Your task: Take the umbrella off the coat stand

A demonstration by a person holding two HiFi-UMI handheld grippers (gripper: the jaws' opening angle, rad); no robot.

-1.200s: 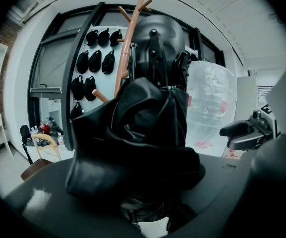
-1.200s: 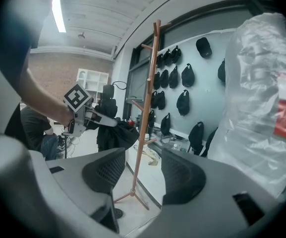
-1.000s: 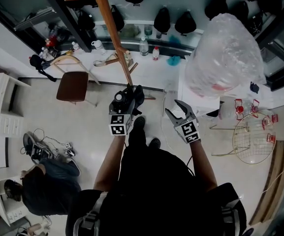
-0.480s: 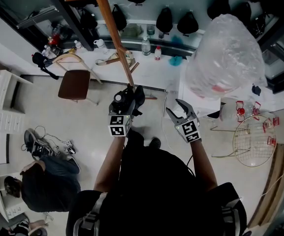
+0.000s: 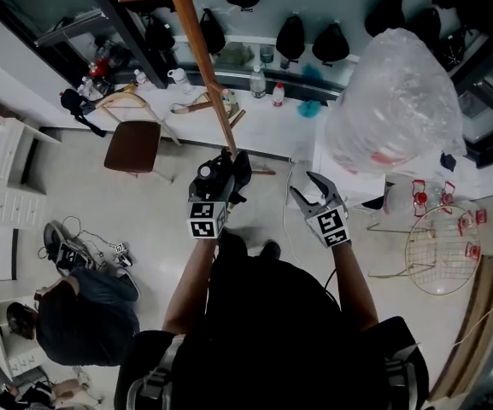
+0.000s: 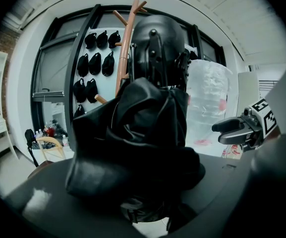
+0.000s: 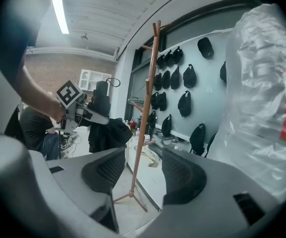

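My left gripper point(image 5: 222, 171) is shut on a folded black umbrella point(image 5: 238, 166), which it holds free in the air just in front of the wooden coat stand point(image 5: 202, 54). In the left gripper view the bunched black umbrella point(image 6: 147, 133) fills the space between the jaws, and the coat stand point(image 6: 126, 48) rises behind it. My right gripper point(image 5: 304, 186) hangs open and empty to the right. In the right gripper view the coat stand point(image 7: 145, 113) shows through the gap of the right gripper point(image 7: 140, 168), with the umbrella point(image 7: 105, 133) at left.
A big clear plastic bag point(image 5: 396, 101) bulks at the right. A brown chair point(image 5: 131, 148) stands left of the stand, a person sits on the floor point(image 5: 84, 319) at lower left, and a wire basket point(image 5: 438, 250) lies at right. Black caps point(image 5: 290, 37) hang on the wall.
Both grippers keep their places and the umbrella stays in the left one. Only the head view has drifted slightly.
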